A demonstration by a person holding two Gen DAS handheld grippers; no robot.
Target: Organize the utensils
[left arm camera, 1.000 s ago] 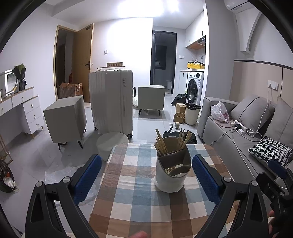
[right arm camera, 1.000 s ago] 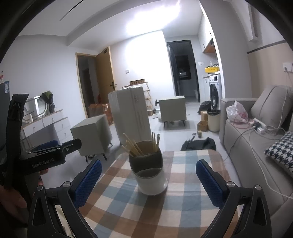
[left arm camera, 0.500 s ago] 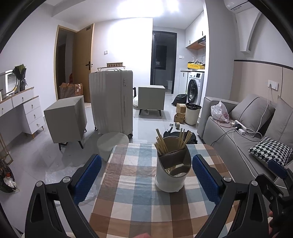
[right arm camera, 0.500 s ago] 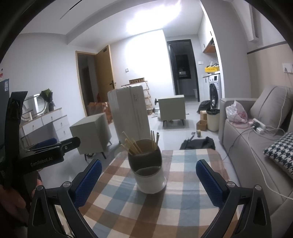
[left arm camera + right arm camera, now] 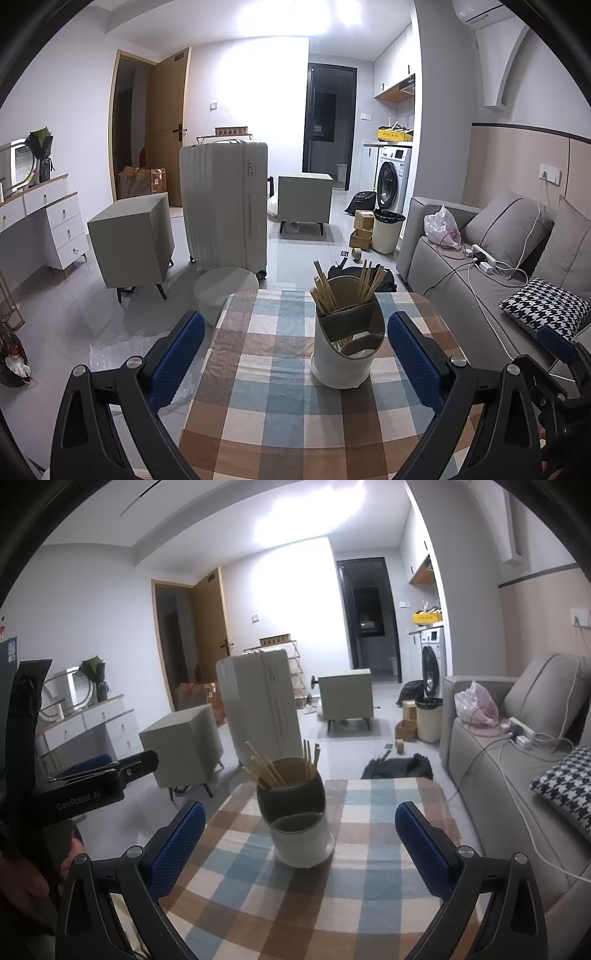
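Wooden chopsticks (image 5: 325,291) upright in round white holder (image 5: 345,354).

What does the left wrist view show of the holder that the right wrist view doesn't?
Left wrist only: it looks down into the holder's low front compartment, where something lies that I can't identify. Right wrist only: the left gripper's body, off to the holder's left. Both: chopsticks standing in the holder's tall back compartment, on the checked cloth, with the left gripper and right gripper open and empty.
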